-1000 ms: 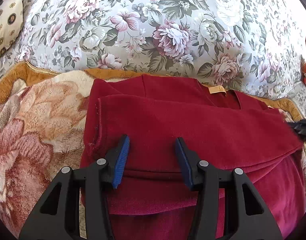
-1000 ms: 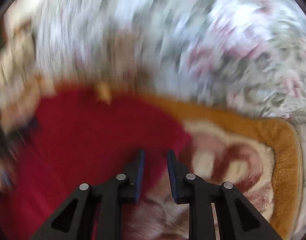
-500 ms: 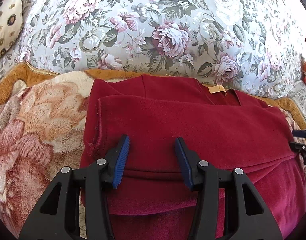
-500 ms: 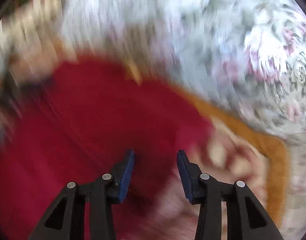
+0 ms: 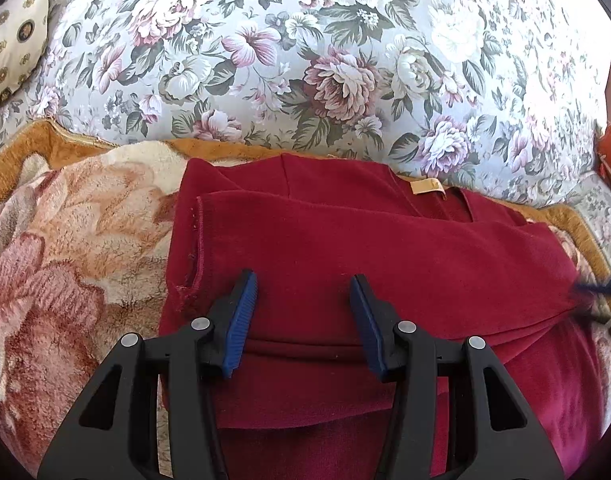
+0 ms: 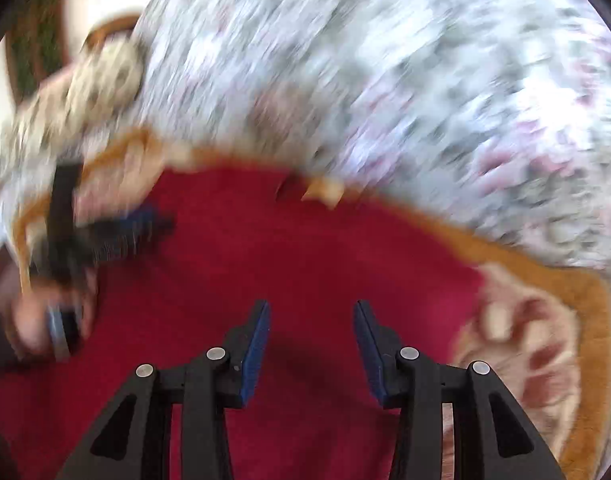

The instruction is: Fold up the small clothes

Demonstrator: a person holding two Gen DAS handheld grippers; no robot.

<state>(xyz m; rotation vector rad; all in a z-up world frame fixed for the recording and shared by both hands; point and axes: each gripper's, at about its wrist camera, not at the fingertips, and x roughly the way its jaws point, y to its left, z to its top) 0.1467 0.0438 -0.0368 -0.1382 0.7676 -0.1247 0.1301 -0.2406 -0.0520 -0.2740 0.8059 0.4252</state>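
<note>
Both your grippers angle down over the red garment.

Your left gripper stands parted, gripping nothing; your right gripper (blurred view) is closing, cloth beneath its pads.

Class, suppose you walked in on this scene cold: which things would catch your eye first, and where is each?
First, the deep red knit garment, partly folded, lying in the middle on a plush beige-and-pink floral blanket. Behind them rises a pale cushion with a large flower print. The left gripper hovers open over the garment's near fold; the right gripper, its view blurred, is closing above bare red cloth.
</note>
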